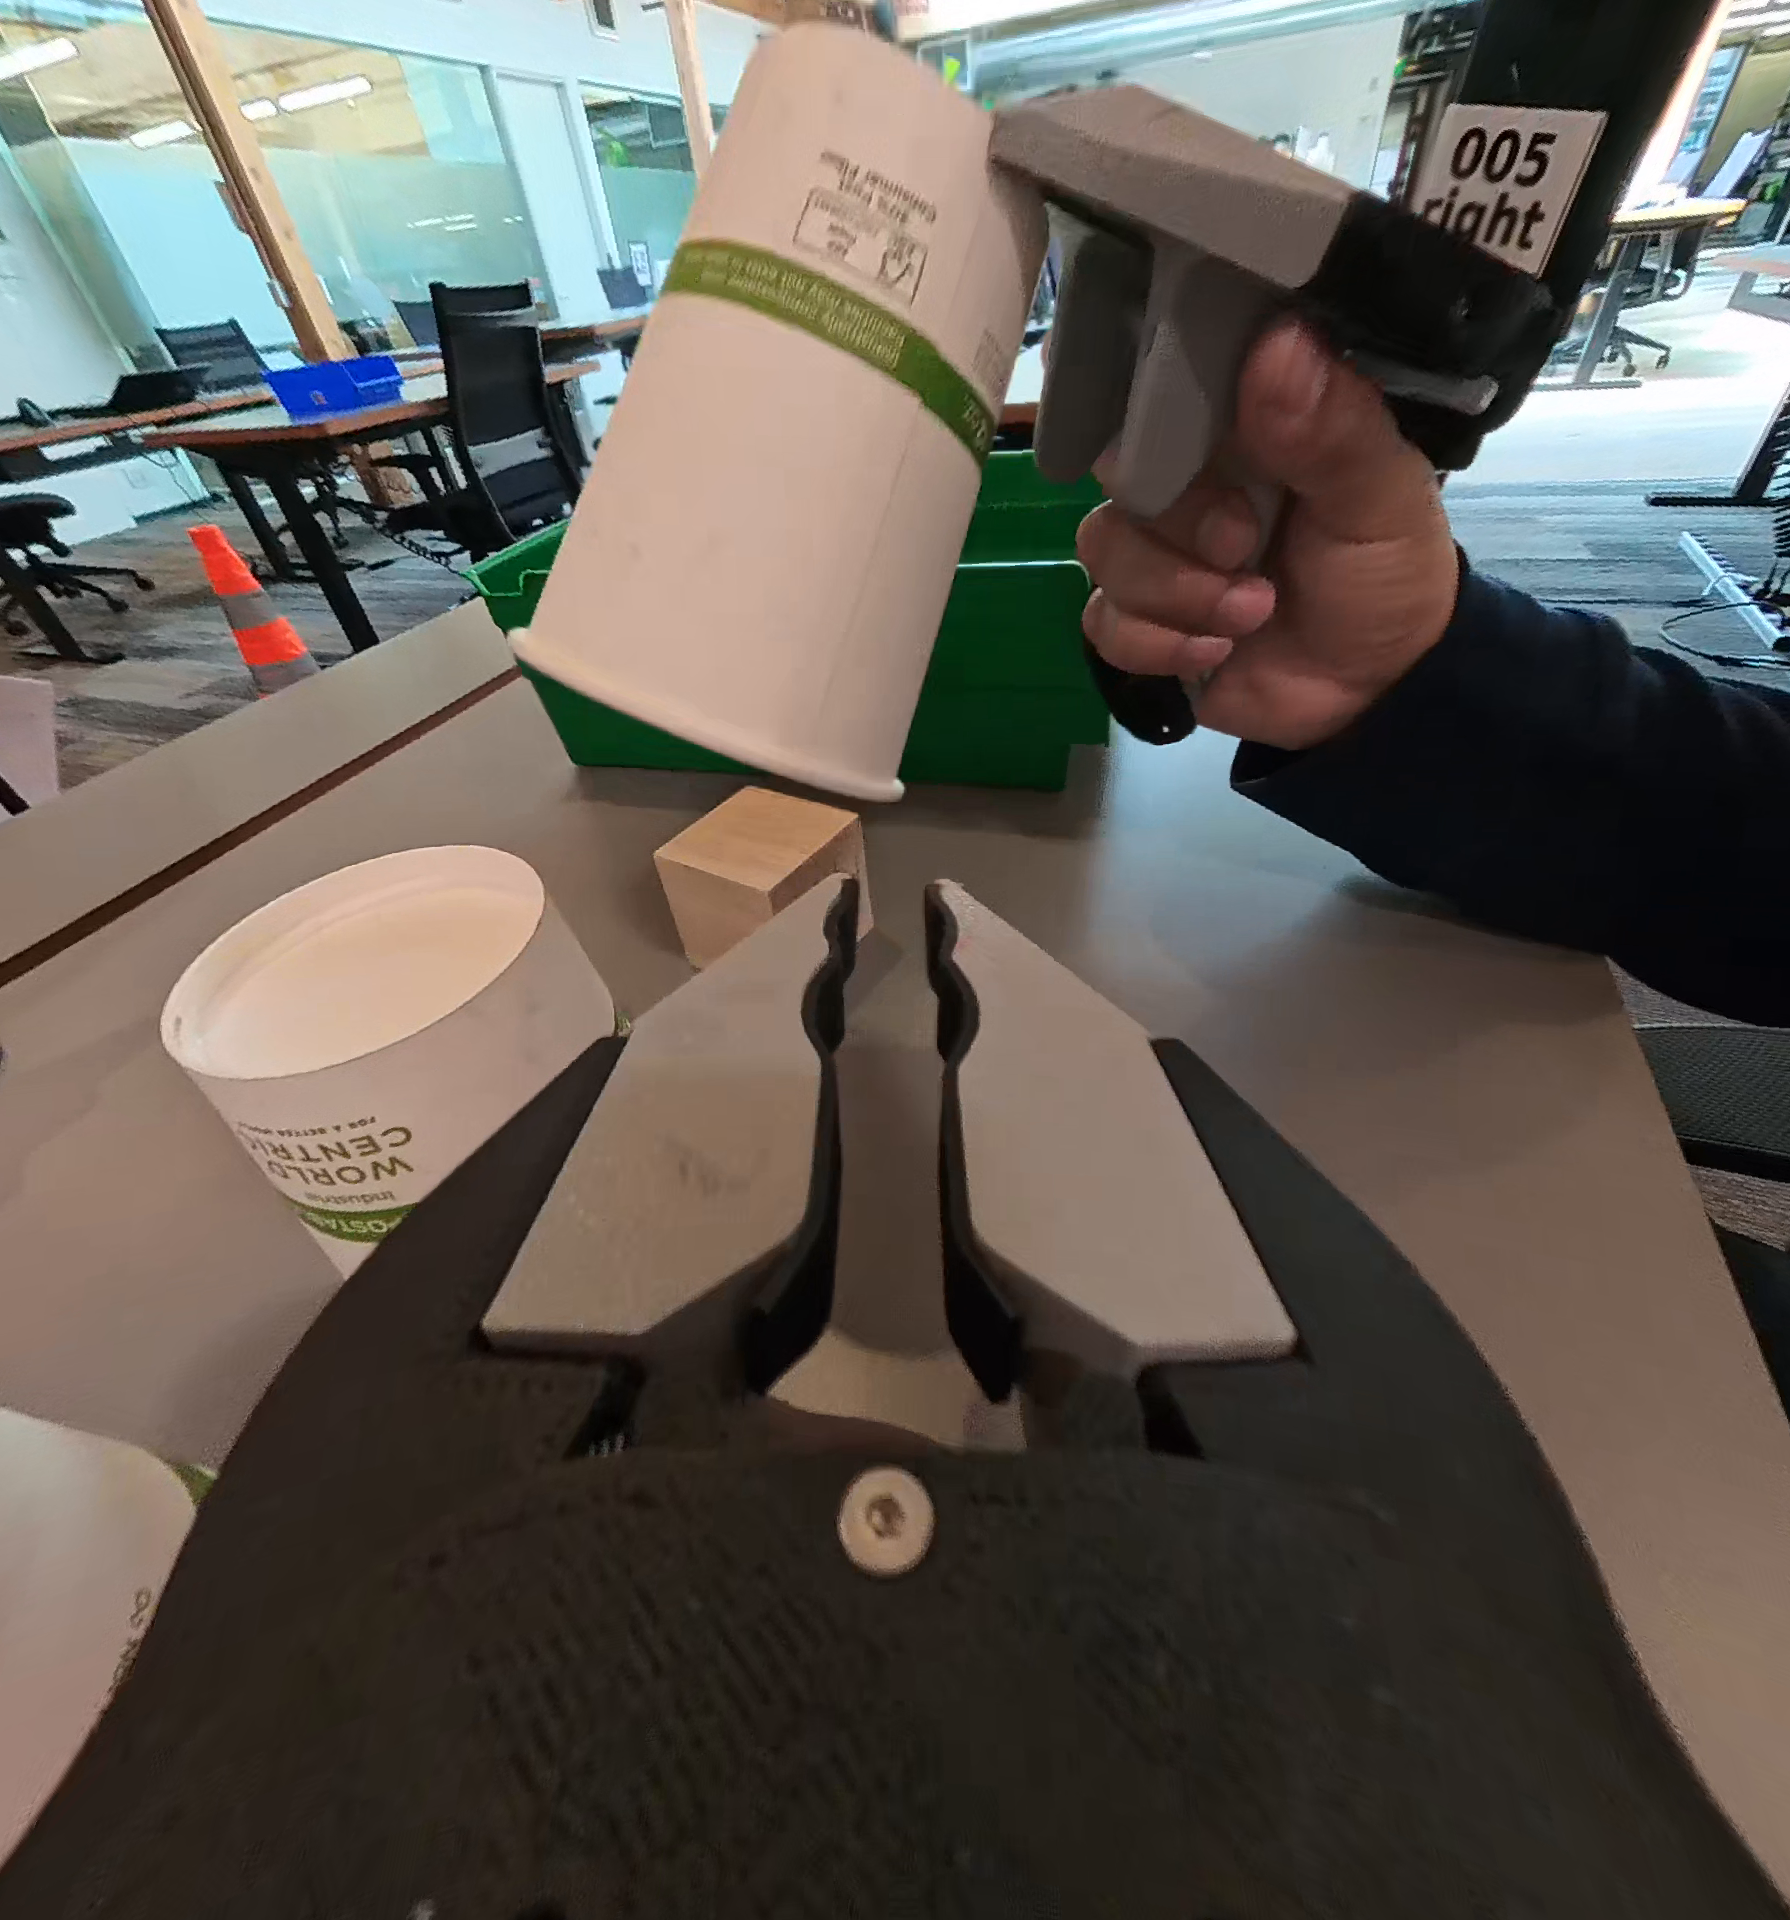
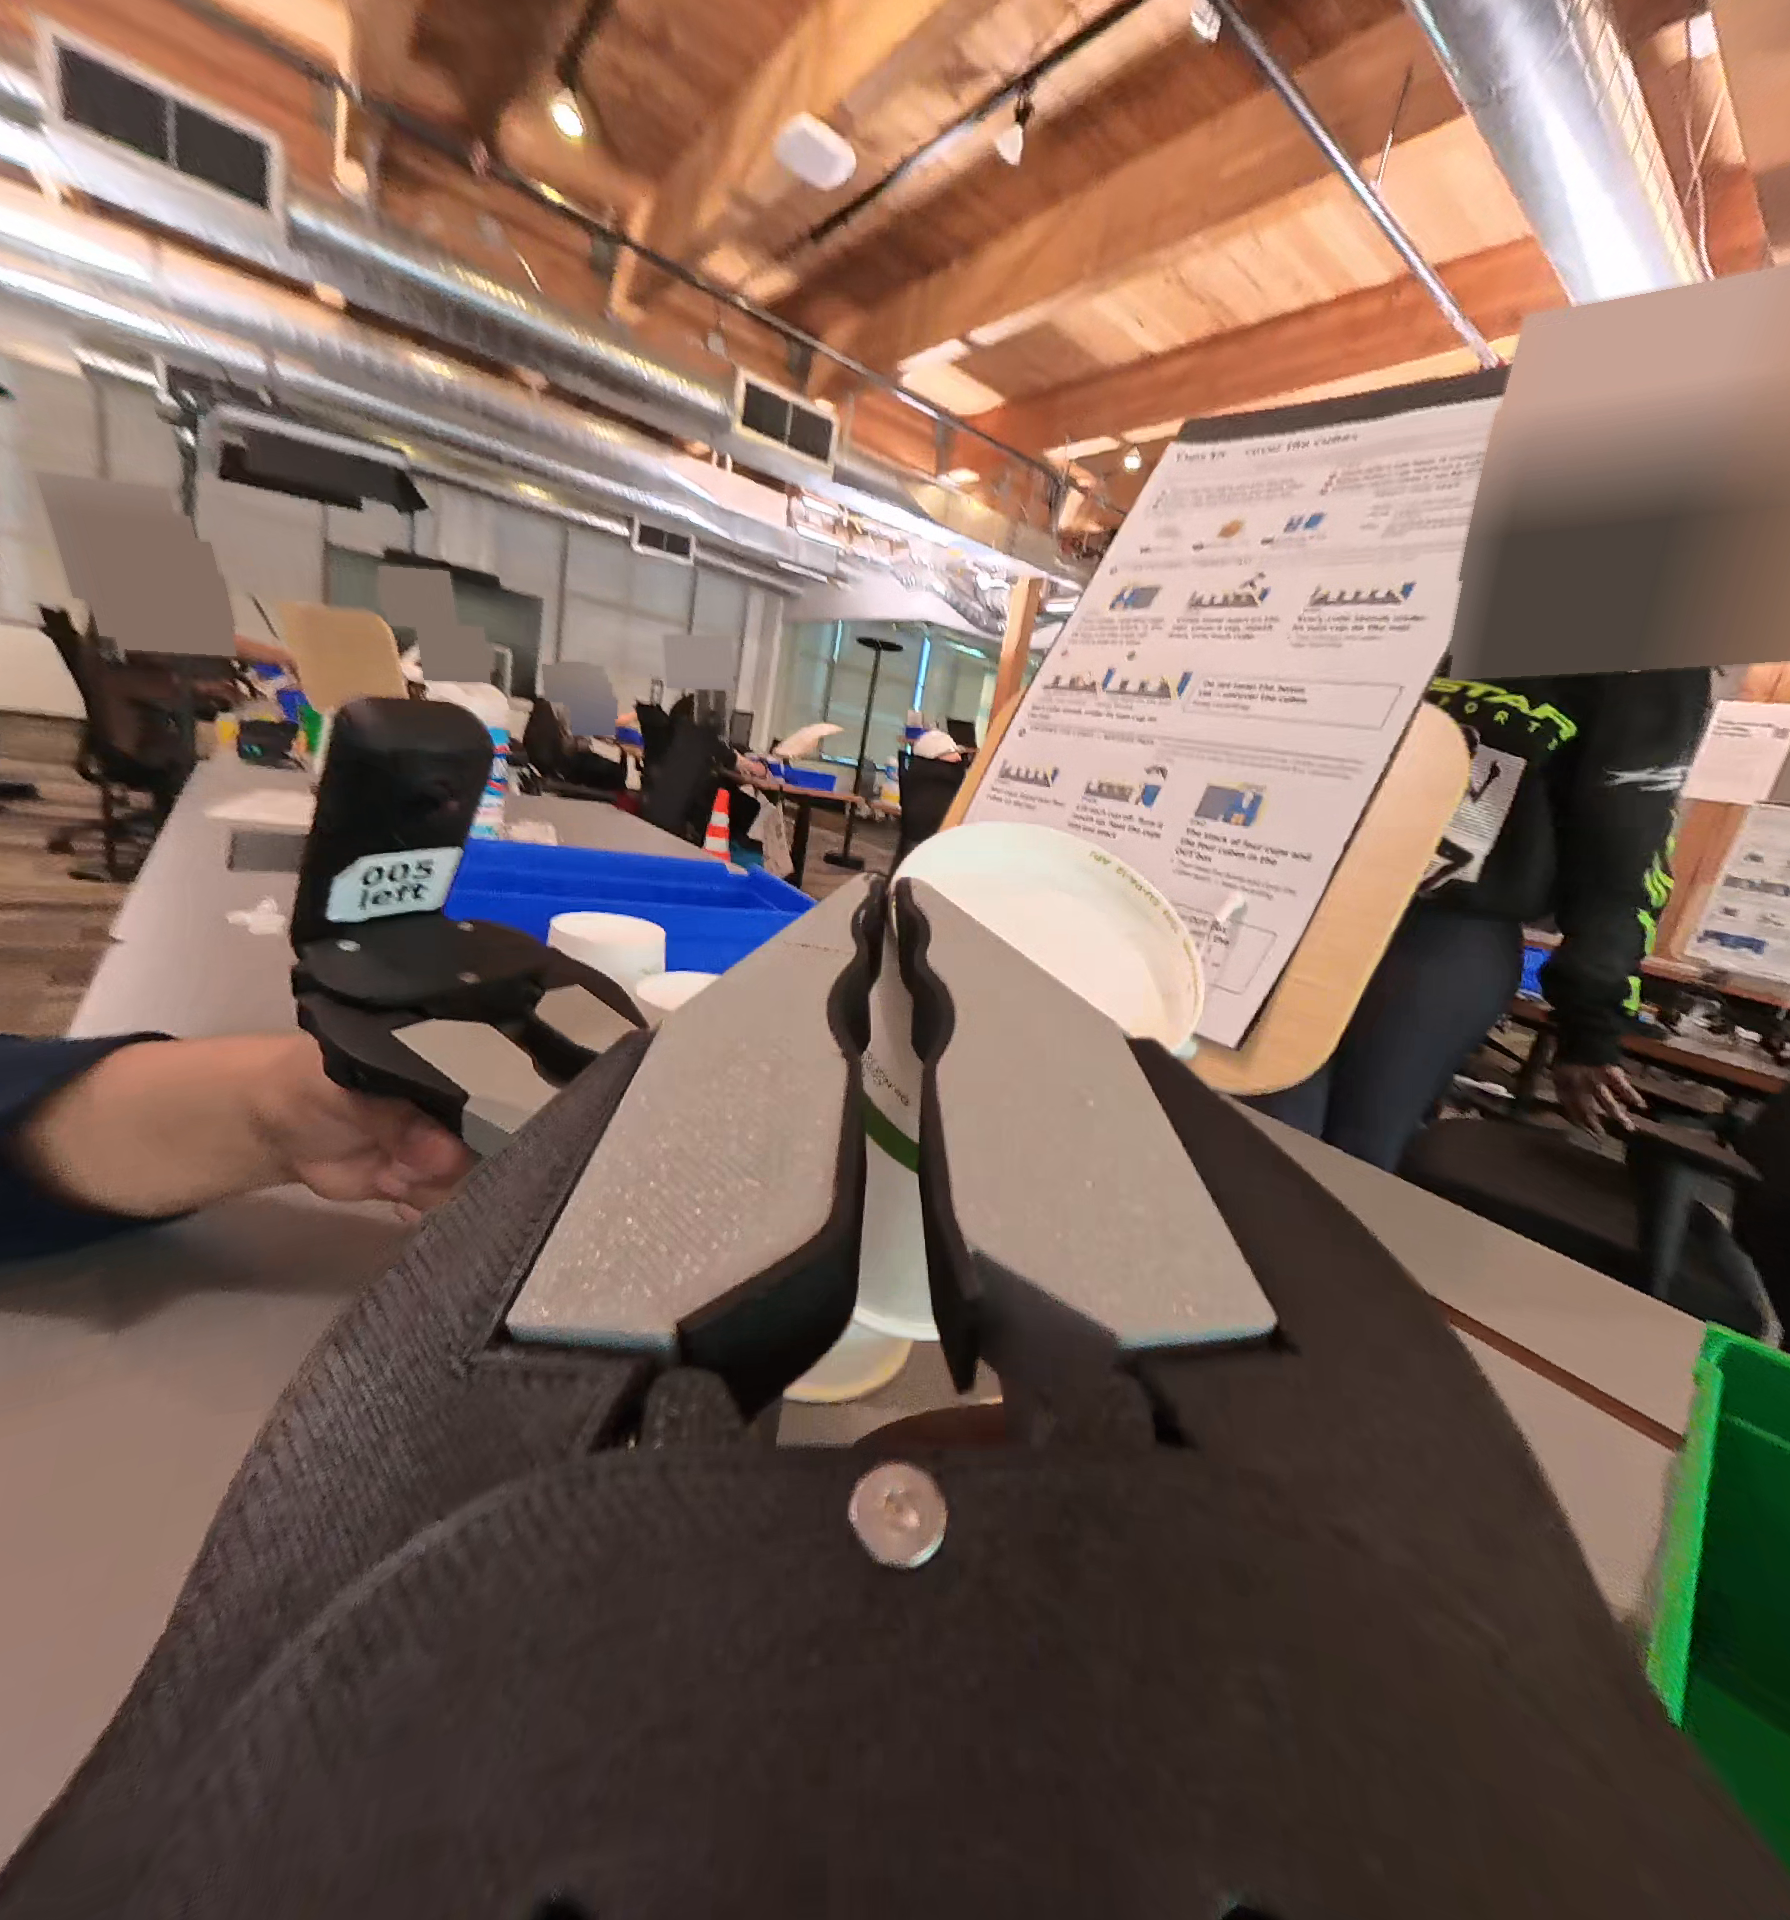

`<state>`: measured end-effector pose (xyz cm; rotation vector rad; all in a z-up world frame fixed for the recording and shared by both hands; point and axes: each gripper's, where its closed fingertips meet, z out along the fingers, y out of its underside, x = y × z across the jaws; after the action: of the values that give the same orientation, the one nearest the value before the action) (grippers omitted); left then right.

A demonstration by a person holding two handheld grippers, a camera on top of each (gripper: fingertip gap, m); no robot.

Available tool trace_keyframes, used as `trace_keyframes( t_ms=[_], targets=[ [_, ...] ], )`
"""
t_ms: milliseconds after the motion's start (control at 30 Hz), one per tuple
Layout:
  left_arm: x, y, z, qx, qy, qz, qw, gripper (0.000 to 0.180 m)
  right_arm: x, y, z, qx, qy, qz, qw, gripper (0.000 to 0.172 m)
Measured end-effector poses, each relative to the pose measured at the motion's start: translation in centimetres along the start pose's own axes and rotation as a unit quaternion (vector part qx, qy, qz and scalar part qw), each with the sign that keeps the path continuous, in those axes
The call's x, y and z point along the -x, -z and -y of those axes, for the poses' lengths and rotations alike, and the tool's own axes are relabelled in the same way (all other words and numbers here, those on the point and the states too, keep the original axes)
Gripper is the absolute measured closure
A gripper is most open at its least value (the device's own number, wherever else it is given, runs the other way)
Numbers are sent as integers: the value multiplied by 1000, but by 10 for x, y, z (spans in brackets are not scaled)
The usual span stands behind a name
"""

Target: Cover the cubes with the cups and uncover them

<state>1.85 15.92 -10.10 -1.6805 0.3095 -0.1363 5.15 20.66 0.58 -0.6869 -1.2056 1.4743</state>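
Our right hand-held gripper [image 2: 889, 896] is clamped on the wall of a white paper cup [image 1: 797, 436], the two pads pinching the rim edge between them. From the left wrist view we see this cup held mouth-down and tilted, up in the air, its lower rim hanging just above a wooden cube [image 1: 756, 868] that sits bare on the grey counter [image 1: 1286, 1039]. The cup does not touch the cube.

Our left hand-held gripper [image 1: 891, 894] holds nothing: its jaws stand a narrow way apart with only counter showing between them, the tips just beside the cube's near right corner.

Moving outward, a second white cup [image 1: 371, 997] stands mouth-down on the counter to the left of the cube, its recessed bottom facing up. Whether a cube lies under it we cannot tell. A further pale rounded shape at the lower left edge is too close and cropped to name. Behind the cube stands a green bin [image 1: 1016, 644], and in the right wrist view a blue bin [image 2: 621, 894] lies farther along the counter with more white cups near it.

We judge that the task is midway: this cube is uncovered at present, and whether the tilted cup is coming down or going up cannot be read from here. At least one cup is set mouth-down.
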Motion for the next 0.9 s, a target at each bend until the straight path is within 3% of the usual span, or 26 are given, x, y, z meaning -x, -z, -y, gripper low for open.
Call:
trace_keyframes(
  t_ms=[267,900],
  targets=[
    [-7,-1,4,-12,23,-23,999,149,17,3,13,-40,-19,53,998,172],
    [12,18,34,-99,79,-10,992,165,38,-1,6,-22,2,95,995,172]
  ],
)
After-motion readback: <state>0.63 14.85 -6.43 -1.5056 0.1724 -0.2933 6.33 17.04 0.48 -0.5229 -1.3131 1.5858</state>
